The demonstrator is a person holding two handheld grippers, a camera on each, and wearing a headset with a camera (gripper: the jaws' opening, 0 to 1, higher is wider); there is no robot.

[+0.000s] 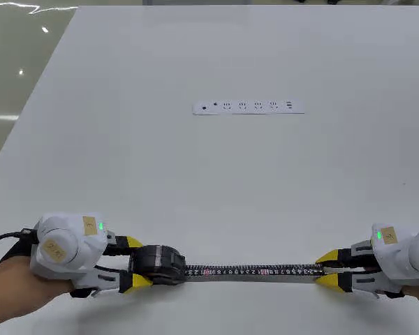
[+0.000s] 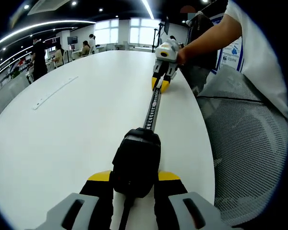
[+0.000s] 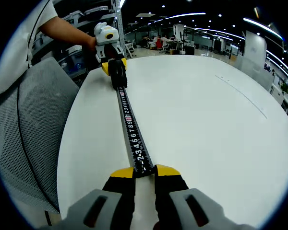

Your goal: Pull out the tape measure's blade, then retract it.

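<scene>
While left gripper (image 1: 137, 262) clamps the tape measure (image 1: 160, 264), right gripper (image 1: 325, 269) pinches its blade (image 1: 251, 270) (stretched between them).

The bench (image 1: 195, 174) was smooth, matt white. The case (image 1: 159, 264) looked like matt black plastic, the blade (image 1: 251, 271) dark with printed numerals. A chair (image 3: 24, 124) had grey mesh.
</scene>
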